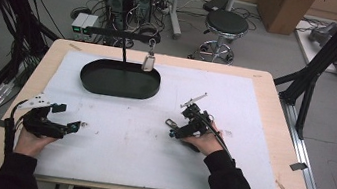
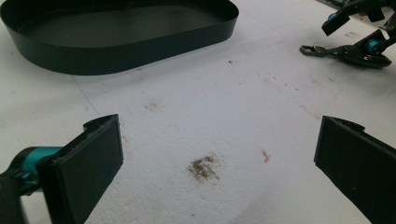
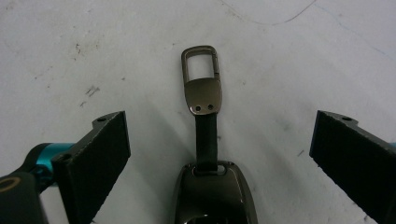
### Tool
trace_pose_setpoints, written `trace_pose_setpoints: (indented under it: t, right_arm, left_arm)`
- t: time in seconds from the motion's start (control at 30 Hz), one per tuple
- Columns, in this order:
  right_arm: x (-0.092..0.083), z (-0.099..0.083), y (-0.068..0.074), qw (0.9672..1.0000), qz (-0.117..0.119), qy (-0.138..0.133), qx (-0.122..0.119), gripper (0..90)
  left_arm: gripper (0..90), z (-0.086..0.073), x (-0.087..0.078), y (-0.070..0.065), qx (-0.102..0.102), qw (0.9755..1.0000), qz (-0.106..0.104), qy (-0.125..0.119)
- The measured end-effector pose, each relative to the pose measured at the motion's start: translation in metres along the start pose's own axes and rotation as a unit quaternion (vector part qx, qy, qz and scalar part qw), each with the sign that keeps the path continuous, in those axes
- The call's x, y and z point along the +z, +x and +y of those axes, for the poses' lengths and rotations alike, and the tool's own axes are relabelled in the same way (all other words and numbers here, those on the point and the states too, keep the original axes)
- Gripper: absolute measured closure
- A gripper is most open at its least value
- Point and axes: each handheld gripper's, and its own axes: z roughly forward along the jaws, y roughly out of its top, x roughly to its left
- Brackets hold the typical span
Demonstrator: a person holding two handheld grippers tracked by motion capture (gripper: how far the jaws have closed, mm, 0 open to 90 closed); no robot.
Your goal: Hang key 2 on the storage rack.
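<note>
Right gripper (image 3: 219, 154) jaws wide apart, straddling the dark metal key fob with strap and clip (image 3: 205, 135) lying flat on the white foam mat (image 1: 149, 142) — not yet gripped. Left gripper (image 2: 215, 158) also spread, over bare mat. Judged early: grasp still to do. Black oval tray (image 1: 121, 78) well apart; open mat all round.

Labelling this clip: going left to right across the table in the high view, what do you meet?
Left gripper → black oval tray → hanging key fob → key fob clip → right gripper.
</note>
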Motion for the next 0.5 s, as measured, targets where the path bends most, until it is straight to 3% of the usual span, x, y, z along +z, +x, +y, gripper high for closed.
trace_pose_setpoints:
  t: [0.13,0.23,0.5]
  right_arm:
    - [0.001,-0.004,-0.001,0.9999,0.001,0.009,0.004,7.8]
    - [0.002,-0.008,0.001,0.9999,0.006,0.013,0.001,18.7]
    - [0.000,-0.011,0.008,0.9992,-0.021,-0.006,-0.033,43.9]
  left_arm:
    - [1.7,0.000,0.000,0.000,0.001,1.0000,0.001,-0.001]
    - [1.7,0.000,-0.001,0.000,0.001,1.0000,0.002,-0.003]
    - [1.7,0.000,-0.001,0.000,0.001,1.0000,0.002,-0.001]
